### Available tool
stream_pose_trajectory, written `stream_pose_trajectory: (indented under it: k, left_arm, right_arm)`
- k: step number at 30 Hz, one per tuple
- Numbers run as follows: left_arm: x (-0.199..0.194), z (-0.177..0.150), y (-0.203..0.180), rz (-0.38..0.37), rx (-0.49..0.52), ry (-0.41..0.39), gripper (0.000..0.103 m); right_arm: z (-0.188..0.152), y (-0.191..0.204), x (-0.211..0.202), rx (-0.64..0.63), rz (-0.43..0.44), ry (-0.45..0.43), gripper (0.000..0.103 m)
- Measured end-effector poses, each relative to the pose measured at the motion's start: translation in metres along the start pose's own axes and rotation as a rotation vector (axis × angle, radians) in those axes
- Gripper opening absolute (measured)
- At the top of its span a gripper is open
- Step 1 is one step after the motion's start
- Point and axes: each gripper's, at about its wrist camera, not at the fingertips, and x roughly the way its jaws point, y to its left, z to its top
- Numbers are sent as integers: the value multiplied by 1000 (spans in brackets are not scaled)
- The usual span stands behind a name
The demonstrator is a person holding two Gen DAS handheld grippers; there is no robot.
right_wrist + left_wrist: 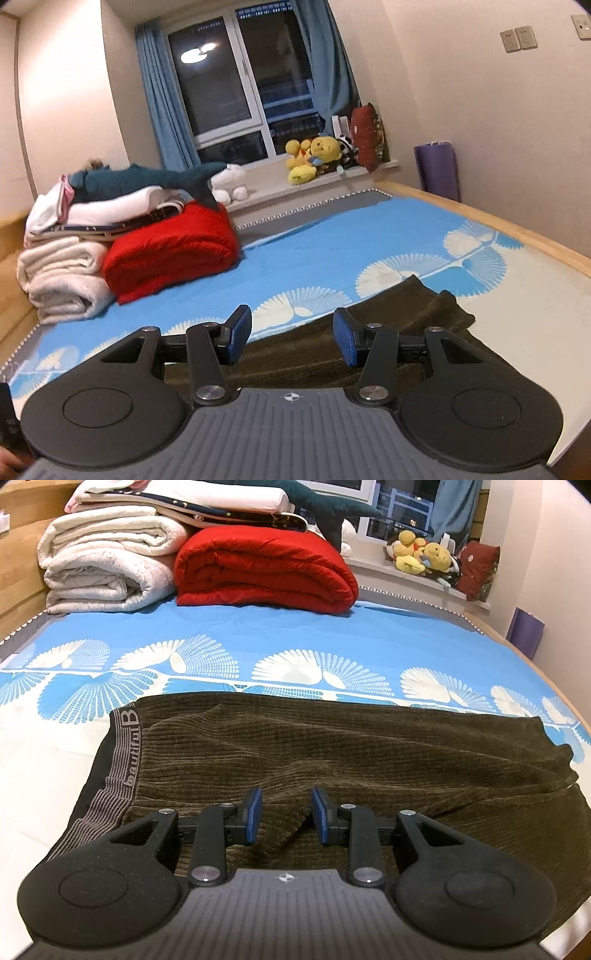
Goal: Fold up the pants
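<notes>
1. The brown corduroy pants (pixel 332 753) lie on the near part of the bed (pixel 258 635), apparently doubled leg over leg.
2. Left gripper (pixel 286 816) and right gripper (pixel 291 338) hover over them, fingers parted, holding nothing.
3. Crosswise folds probably remain.

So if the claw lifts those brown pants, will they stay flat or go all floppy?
Probably floppy: the brown pants already lie in soft wrinkles on the bed. The ribbed fabric looks thick, so likely a bit heavy and not slippery. The open left claw would likely lift just a drooping bunch.
</notes>
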Motion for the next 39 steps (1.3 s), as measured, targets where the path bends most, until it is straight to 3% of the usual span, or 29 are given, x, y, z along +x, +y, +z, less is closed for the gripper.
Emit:
stream_pose_trajectory:
  k: [16,28,30,31,33,35,39]
  left_arm:
    - [-1,0,5,-3,-7,5,33]
    - [-26,12,49,40,-59,-22,31]
    - [-30,22,65,49,-76,-28,26]
    - [-32,27,73,48,-91,-34,24]
    - [-34,39,92,35,-120,-43,6]
    - [-33,51,107,41,-130,-54,6]
    - [-12,74,135,35,-135,-36,5]
  right_arm:
    - [-2,0,6,14,29,24,51]
    - [-12,41,38,-1,77,59,51]
    - [-15,53,49,-41,79,76,47]
    - [-16,58,54,-56,88,83,38]
    - [-16,64,63,-67,104,87,26]
    - [-16,67,75,-70,88,106,18]
    - [-14,66,107,-33,45,178,19]
